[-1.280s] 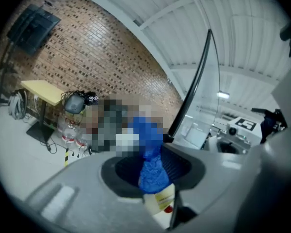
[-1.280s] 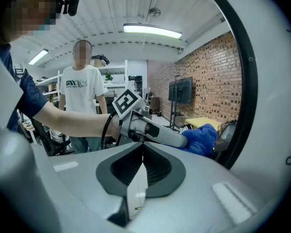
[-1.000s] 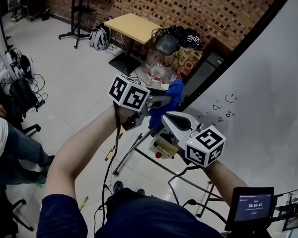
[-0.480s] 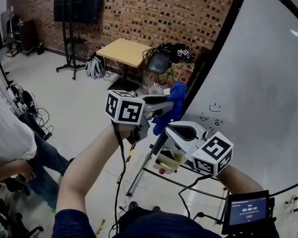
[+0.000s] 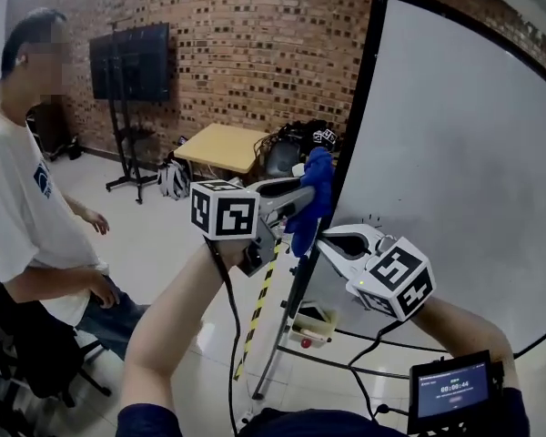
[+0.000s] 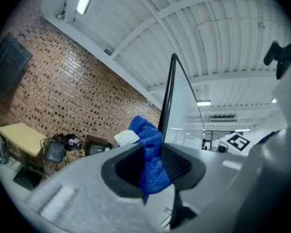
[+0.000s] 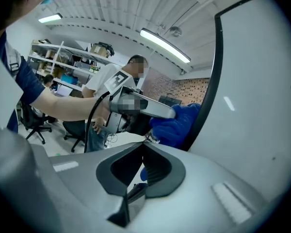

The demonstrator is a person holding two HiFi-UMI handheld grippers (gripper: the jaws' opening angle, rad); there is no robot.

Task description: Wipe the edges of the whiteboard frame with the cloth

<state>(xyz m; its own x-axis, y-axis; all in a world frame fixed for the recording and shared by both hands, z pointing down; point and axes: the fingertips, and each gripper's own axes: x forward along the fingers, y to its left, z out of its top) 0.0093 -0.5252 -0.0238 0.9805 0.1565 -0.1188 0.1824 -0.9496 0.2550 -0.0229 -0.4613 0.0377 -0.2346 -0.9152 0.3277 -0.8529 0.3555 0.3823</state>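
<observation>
A blue cloth (image 5: 314,198) hangs pinched in my left gripper (image 5: 308,192), which is shut on it. The cloth rests against the black left edge of the whiteboard frame (image 5: 350,153), about halfway up. In the left gripper view the cloth (image 6: 150,159) fills the gap between the jaws, with the frame edge (image 6: 169,96) just beyond. My right gripper (image 5: 326,237) sits lower and to the right, in front of the white board, shut with nothing held. In the right gripper view its jaws (image 7: 144,144) meet, and the cloth (image 7: 177,125) shows ahead beside the frame (image 7: 208,81).
A person in a white T-shirt (image 5: 27,208) stands at the left. A wooden table (image 5: 220,147) and a TV on a stand (image 5: 132,62) stand by the brick wall. Below are the board's stand leg with striped tape (image 5: 259,308) and a small screen (image 5: 450,385).
Both grippers have risen along the board's left edge, the cloth going up with the left one. The head view has tilted up, bringing the standing person into view.
</observation>
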